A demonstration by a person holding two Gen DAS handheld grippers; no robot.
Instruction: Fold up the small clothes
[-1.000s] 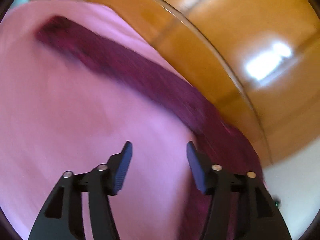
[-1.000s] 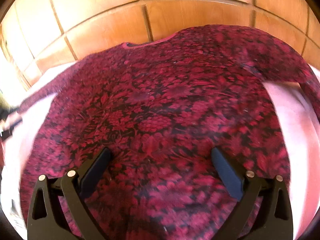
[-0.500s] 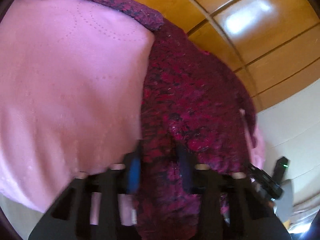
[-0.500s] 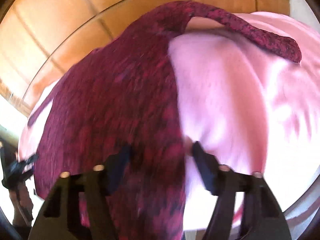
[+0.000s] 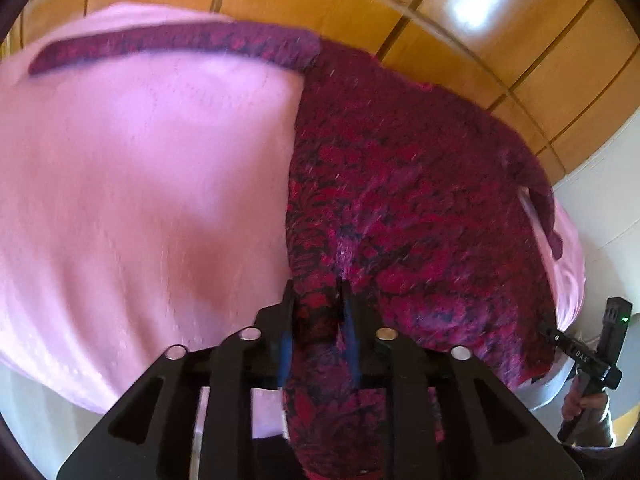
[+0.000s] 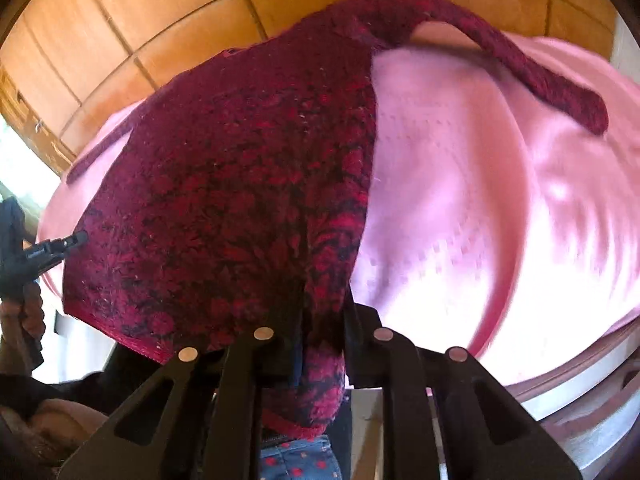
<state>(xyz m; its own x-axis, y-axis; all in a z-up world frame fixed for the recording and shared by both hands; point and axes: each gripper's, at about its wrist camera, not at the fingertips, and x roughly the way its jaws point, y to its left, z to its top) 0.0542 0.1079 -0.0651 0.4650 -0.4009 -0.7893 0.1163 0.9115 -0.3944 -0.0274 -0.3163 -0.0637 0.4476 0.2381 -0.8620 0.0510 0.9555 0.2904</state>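
Note:
A dark red floral sweater [image 5: 400,200] lies spread on a pink cloth [image 5: 140,180], one sleeve [image 5: 180,44] stretched out to the side. My left gripper [image 5: 316,298] sits at the sweater's near edge with a bunch of the knit pinched between its fingers, and its jaws are opening slightly. In the right wrist view the sweater [image 6: 240,200] fills the left half, its other sleeve [image 6: 540,76] lying across the pink cloth [image 6: 460,200]. My right gripper [image 6: 324,308] is at the hem corner, its jaws closing on a fold of the knit held between them.
Orange wooden panels [image 5: 360,0] run behind the cloth. A hand [image 5: 586,404] holds the other tool's handle at the lower right. Below the right gripper, blue dotted fabric [image 6: 296,464] shows. A white surface [image 5: 600,208] lies to the right.
A second ago both grippers hung open over the cloth and the sweater's middle. Each has since slid to the sweater's near edge and closed on the knit.

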